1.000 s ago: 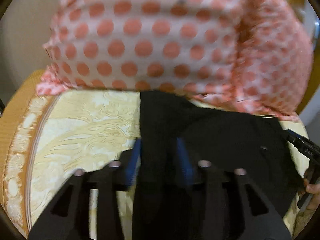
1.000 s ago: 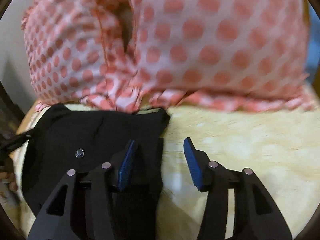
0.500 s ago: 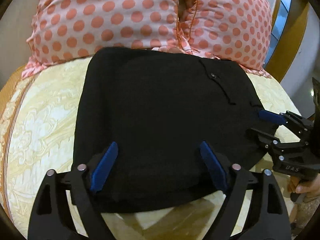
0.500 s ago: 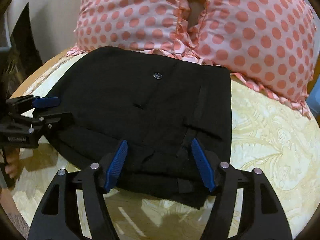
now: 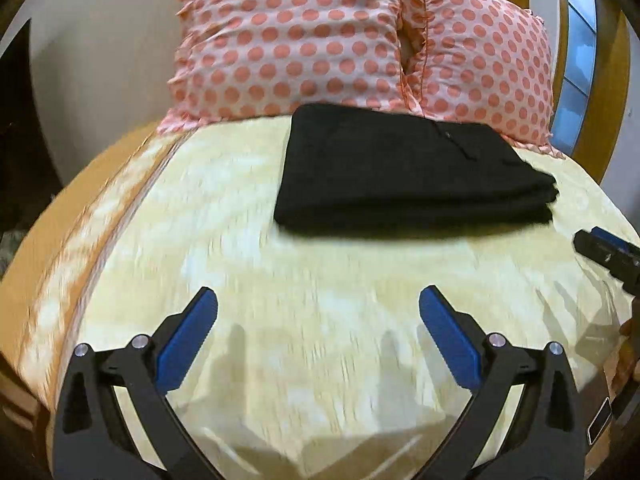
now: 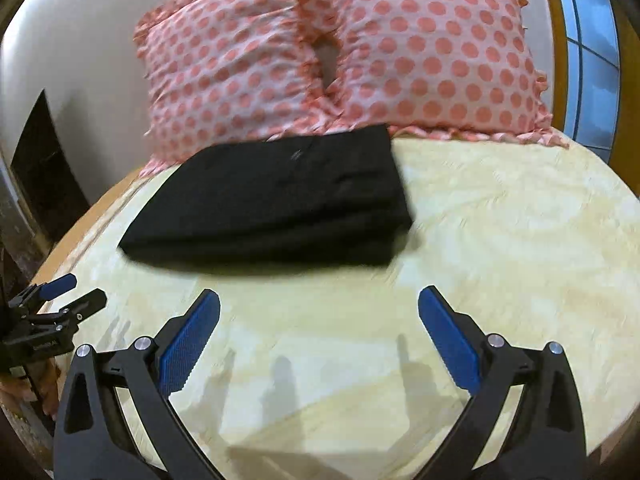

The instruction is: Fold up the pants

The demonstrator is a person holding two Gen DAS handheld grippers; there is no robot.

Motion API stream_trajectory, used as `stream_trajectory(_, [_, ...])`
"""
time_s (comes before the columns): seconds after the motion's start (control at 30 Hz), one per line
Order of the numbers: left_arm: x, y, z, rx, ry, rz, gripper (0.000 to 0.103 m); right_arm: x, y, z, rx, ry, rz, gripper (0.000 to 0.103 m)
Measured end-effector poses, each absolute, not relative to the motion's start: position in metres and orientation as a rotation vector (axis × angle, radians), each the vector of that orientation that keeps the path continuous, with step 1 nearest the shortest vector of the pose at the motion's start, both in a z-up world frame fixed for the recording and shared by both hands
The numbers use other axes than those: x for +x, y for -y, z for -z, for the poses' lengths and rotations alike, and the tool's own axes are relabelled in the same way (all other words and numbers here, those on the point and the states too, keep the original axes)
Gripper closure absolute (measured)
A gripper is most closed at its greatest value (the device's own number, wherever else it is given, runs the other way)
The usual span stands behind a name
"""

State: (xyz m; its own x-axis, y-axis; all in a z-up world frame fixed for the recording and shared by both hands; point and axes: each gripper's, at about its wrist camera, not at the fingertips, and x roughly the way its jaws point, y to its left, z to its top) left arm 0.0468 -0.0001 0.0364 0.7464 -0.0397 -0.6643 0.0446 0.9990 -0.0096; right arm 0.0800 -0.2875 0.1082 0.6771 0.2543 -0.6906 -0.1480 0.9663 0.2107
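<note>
The black pants (image 5: 404, 172) lie folded in a flat rectangular stack on the cream bedspread, just in front of the pillows; they also show in the right wrist view (image 6: 276, 200). My left gripper (image 5: 318, 336) is open and empty, well back from the stack over bare bedspread. My right gripper (image 6: 318, 338) is open and empty too, also back from the stack. The left gripper shows at the left edge of the right wrist view (image 6: 60, 296), and the right gripper at the right edge of the left wrist view (image 5: 608, 252).
Two pink polka-dot pillows (image 5: 360, 36) lean against the wall behind the pants, also in the right wrist view (image 6: 340, 52). The cream patterned bedspread (image 5: 320, 280) has an orange border (image 5: 52, 232) at the left. A window (image 6: 592, 60) is at the right.
Both grippers let go of the pants, opened wide and pulled back toward the near side of the bed. The pants now lie folded by the pillows.
</note>
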Motion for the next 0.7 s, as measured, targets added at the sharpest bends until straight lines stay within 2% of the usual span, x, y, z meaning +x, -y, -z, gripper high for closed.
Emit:
stream_trajectory(0.27, [0.025,0.017,-0.022,0.086,-0.705,0.01,0.002,0.049,0.251,-0.098,0.049,-0.752,-0.225,0.001])
stream_trajectory(0.7, [0.016,0.013,-0.013,0.015,-0.678,-0.042,0.002,0.045,0.25,-0.08,0.041,-0.775,-0.142,0.001])
